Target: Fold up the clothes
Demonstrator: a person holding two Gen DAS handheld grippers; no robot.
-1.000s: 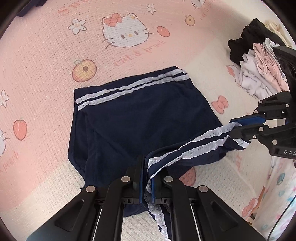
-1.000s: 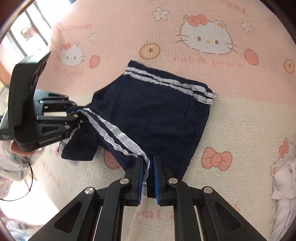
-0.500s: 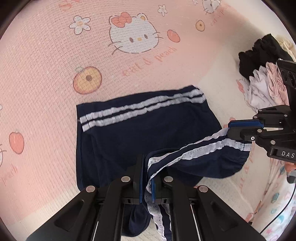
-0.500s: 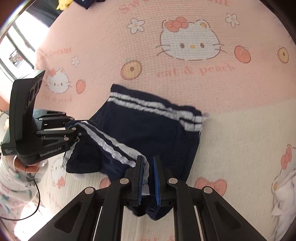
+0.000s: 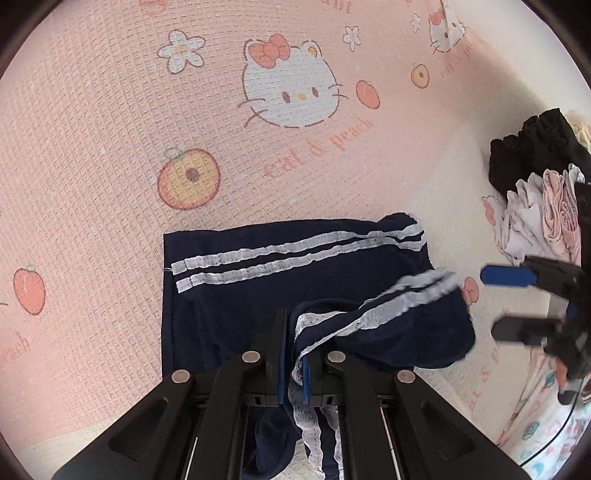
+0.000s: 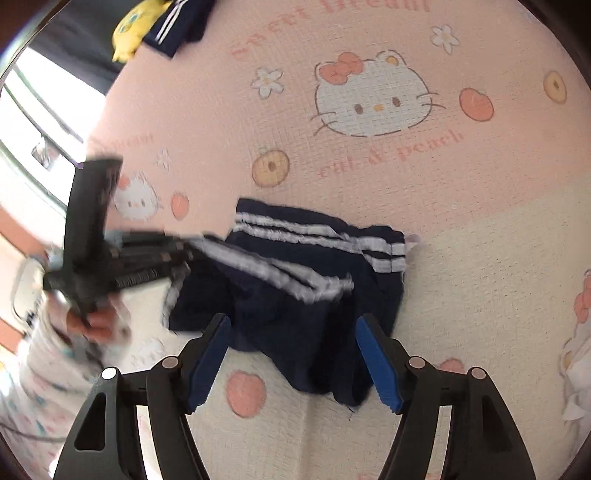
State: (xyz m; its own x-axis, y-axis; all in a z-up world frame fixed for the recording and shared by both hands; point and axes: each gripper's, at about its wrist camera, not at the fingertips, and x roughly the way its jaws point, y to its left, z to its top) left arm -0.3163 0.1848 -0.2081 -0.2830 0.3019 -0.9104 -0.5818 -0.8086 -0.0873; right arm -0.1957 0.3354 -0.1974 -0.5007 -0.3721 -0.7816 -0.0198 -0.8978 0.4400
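Navy shorts [image 5: 280, 291] with white side stripes lie half folded on a pink and cream cat-print bedspread [image 5: 110, 110]. My left gripper [image 5: 293, 354] is shut on the lacy striped edge of the folded-over part, which it holds above the lower layer. My right gripper [image 5: 511, 302] hangs just right of the shorts, its jaws opening with nothing pinched between them. In the right wrist view its blue pads [image 6: 210, 354] stand wide apart over the loose navy cloth [image 6: 317, 258]. There the blurred left gripper [image 6: 177, 254] still holds the striped edge.
A pile of black, white and pink garments [image 5: 539, 206] sits at the right. A yellow item [image 6: 133, 29] and another navy striped garment [image 6: 177, 22] lie far back. A white garment [image 6: 576, 369] is at the right edge. A person's hand [image 6: 96, 321] grips the left tool.
The right gripper has opened and let go of the striped edge, which has dropped onto the shorts. Both grippers carried the fold further over the shorts; the left one stays shut.
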